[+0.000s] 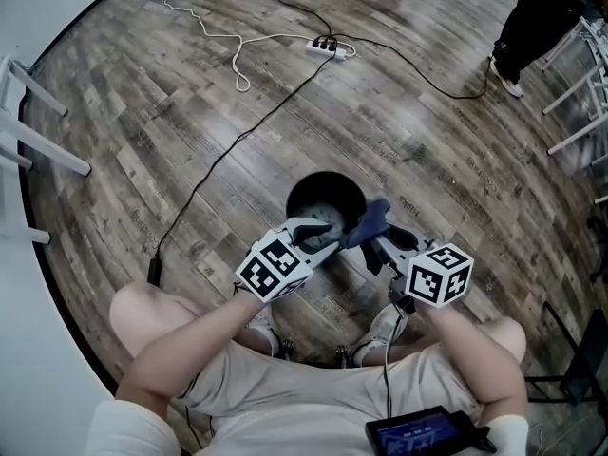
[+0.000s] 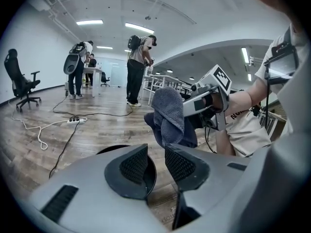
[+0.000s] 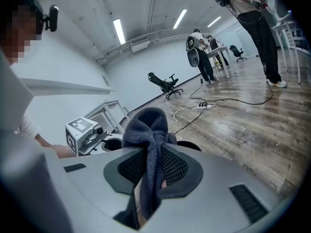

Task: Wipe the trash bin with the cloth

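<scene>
A round black trash bin (image 1: 326,200) stands on the wood floor just ahead of the seated person's feet. My right gripper (image 1: 367,237) is shut on a dark blue cloth (image 1: 373,218), bunched and sticking up from its jaws above the bin's right rim. In the right gripper view the cloth (image 3: 148,130) is pinched between the pads (image 3: 177,166), the bin (image 3: 192,145) behind it. My left gripper (image 1: 327,246) hovers at the bin's near rim. Its jaws (image 2: 155,154) stand apart with a clear gap, the bin's rim (image 2: 109,150) under them and the cloth (image 2: 170,118) hanging beyond.
A power strip (image 1: 326,47) with white and black cables lies on the floor beyond the bin. White table legs (image 1: 28,131) stand at left, chair frames (image 1: 579,84) at right. Several people (image 2: 138,67) and an office chair (image 2: 19,81) are far off. A handheld screen (image 1: 423,435) rests on the lap.
</scene>
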The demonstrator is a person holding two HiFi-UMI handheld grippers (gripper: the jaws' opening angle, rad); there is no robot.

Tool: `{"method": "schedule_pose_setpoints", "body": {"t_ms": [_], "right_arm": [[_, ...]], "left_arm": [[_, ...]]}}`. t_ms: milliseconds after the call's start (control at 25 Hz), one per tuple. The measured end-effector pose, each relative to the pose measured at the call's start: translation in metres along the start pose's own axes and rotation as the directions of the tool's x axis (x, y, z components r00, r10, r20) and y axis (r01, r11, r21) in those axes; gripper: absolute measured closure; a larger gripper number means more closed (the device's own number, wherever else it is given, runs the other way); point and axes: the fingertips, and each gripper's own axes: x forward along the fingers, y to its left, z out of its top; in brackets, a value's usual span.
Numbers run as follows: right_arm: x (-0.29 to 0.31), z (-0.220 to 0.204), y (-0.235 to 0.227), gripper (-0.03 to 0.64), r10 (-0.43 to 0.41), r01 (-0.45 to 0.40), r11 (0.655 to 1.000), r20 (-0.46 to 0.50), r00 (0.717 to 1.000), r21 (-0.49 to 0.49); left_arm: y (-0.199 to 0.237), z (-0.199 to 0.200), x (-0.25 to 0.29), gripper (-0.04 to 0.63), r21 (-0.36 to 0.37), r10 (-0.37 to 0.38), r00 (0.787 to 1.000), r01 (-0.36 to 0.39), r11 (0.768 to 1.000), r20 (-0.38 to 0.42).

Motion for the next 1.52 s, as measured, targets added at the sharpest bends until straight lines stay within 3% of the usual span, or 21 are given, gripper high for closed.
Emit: {"method": "schedule_pose_setpoints", "body": {"t_ms": [360, 1520], "right_arm": [[0.001, -0.013, 0.002, 0.552, 0.034, -0.029, 0.996, -0.052, 0.998, 0.087], [0.005, -0.019, 0.005, 0.552, 0.046, -0.039, 0.995, -0.071, 0.996, 0.097]], "left_arm": [[-0.004, -0.004, 0.005, 0.476, -0.008, -0.024, 0.999, 0.023, 1.000, -0.033], [-0.012, -0.008, 0.005, 0.480, -0.003, -0.043, 0.998, 0.042, 0.999, -0.049]]}}
